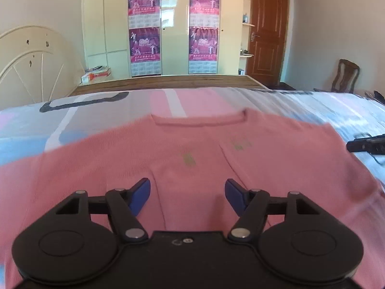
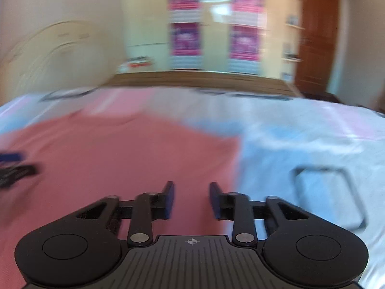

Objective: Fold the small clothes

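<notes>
A pink knitted top (image 1: 187, 154) lies flat on the bed, neckline at the far side, a small greenish print on its chest. My left gripper (image 1: 187, 193) hovers over its near middle, jaws wide open and empty. In the blurred right wrist view the same top (image 2: 125, 159) fills the left half. My right gripper (image 2: 191, 198) is over the top's right edge, jaws open with nothing between them. The right gripper's tip also shows in the left wrist view (image 1: 365, 143), and the left gripper shows at the far left of the right wrist view (image 2: 14, 168).
The bed sheet (image 2: 312, 149) is pale blue, pink and white with dark outlined shapes. A wooden bed end (image 1: 168, 82) runs behind it. Beyond are a cream wardrobe with posters (image 1: 173, 26), a brown door (image 1: 267, 29), a chair (image 1: 344, 77) and a white headboard (image 1: 31, 60).
</notes>
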The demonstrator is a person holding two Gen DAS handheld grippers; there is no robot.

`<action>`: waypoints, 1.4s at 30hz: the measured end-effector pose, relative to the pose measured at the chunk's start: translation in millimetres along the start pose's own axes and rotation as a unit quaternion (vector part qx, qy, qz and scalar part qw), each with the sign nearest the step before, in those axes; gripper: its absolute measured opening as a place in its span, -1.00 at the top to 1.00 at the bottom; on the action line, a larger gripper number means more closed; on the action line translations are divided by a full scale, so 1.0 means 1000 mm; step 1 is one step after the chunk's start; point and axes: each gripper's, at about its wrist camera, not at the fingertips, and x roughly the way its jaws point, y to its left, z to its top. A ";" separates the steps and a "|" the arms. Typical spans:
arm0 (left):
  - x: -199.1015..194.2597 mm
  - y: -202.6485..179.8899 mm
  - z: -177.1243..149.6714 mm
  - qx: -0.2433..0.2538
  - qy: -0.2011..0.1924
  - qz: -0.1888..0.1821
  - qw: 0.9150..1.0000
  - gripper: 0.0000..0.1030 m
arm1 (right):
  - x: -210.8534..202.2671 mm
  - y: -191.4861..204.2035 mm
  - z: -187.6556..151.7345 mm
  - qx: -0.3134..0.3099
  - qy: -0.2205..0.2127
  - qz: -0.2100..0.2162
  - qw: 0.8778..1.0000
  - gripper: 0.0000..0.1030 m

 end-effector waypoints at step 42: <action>-0.162 0.238 -0.094 -0.287 -0.012 0.196 0.938 -0.43 | -0.081 0.042 -0.031 0.066 0.004 0.014 0.998 -0.15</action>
